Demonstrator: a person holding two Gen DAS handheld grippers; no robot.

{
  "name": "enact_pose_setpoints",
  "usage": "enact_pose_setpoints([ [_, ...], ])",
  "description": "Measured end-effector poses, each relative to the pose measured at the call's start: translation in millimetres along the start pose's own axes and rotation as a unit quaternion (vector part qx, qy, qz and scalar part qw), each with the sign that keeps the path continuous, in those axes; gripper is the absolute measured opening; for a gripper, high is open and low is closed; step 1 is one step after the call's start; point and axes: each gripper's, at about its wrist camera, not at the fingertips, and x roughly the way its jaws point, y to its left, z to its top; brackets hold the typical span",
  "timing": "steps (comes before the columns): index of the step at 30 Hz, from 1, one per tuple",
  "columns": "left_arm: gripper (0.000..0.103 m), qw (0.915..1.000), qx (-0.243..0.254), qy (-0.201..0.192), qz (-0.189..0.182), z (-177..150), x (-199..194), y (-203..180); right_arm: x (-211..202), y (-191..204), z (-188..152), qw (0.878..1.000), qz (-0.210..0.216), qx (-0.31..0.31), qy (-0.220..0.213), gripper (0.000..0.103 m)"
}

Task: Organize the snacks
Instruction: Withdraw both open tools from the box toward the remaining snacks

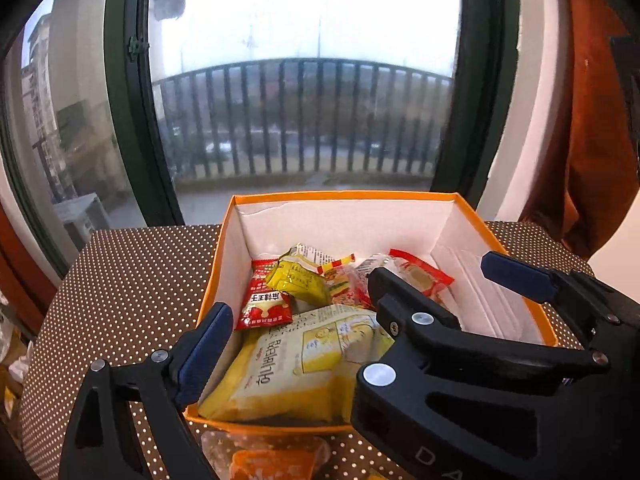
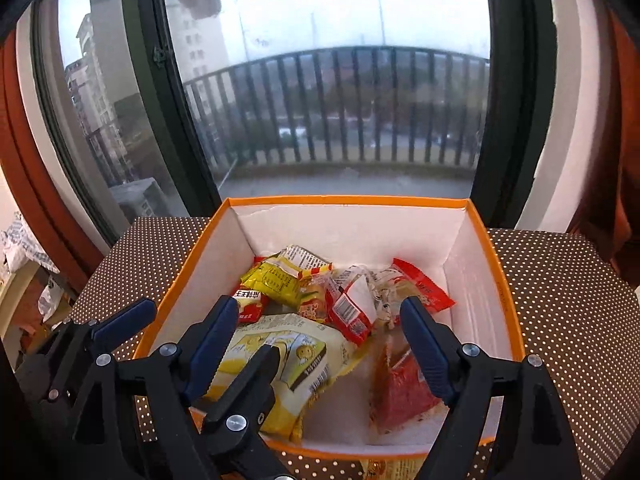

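Orange cardboard box (image 1: 544, 322) on the dotted counter (image 1: 132, 280) already holds our snacks — the big yellow packet (image 1: 288, 372) and red sachets (image 1: 262, 308). We hover left gripper (image 1: 296, 316) and right gripper (image 2: 320, 328) above it, both spread and empty — apparently done dropping.

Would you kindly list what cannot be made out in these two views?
- Left wrist view: an orange packet outside the orange box is blurred and cut by the bottom edge.
- Right wrist view: the left gripper's fingers cover part of the big yellow bag.
- Both views: small print on the packets is unreadable.
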Motion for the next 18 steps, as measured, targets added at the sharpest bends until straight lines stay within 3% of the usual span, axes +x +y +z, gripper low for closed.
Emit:
enact_pose_setpoints([
  [5, 0.096, 0.9999, 0.007, -0.014, 0.004, -2.2, -14.9, -7.0, -21.3, -2.3, -5.1, 1.0, 0.001, -0.001, -0.016, 0.085],
  [10, 0.098, 0.9994, 0.021, -0.019, -0.018, -9.0, -30.4, -10.0, -45.8, 1.1, -13.3, 0.999, 0.012, -0.016, -0.038, 0.087],
  [12, 0.101, 0.9993, 0.022, -0.028, -0.013, -14.1, -37.7, -11.7, -51.8, 2.4, -17.7, 0.999, 0.011, -0.019, -0.049, 0.092],
  [18, 0.103, 0.9988, 0.02, -0.044, 0.005, -32.2, -57.7, -17.9, -69.4, 4.0, -32.7, 0.997, 0.014, -0.032, -0.068, 0.095],
])
